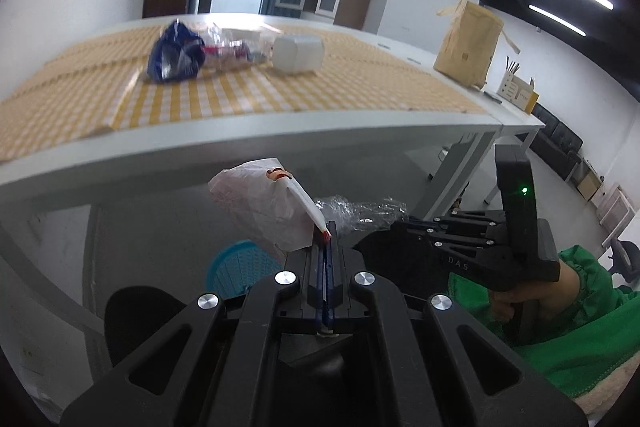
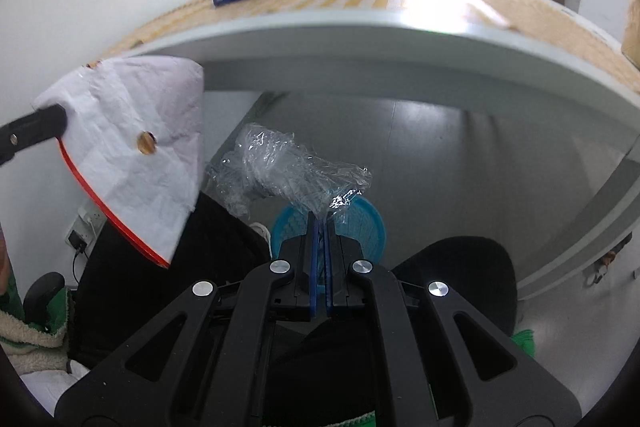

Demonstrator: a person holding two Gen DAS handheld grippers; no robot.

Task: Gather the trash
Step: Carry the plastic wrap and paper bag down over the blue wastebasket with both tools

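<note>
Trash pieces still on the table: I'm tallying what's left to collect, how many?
About 4: a blue bag, a colourful wrapper beside it, clear plastic and a white container. The pile is blurred, so more may be hidden.

The left gripper (image 1: 326,233) has its black jaws pressed together on the edge of a crumpled white paper wrapper with an orange rim (image 1: 268,203), below the front edge of the grey table (image 1: 248,143). The right gripper (image 2: 322,217), just beside it under that edge, pinches a crinkled clear plastic film (image 2: 280,167). A hand (image 1: 532,291) in a green sleeve (image 1: 580,327) grips its handle.
</note>
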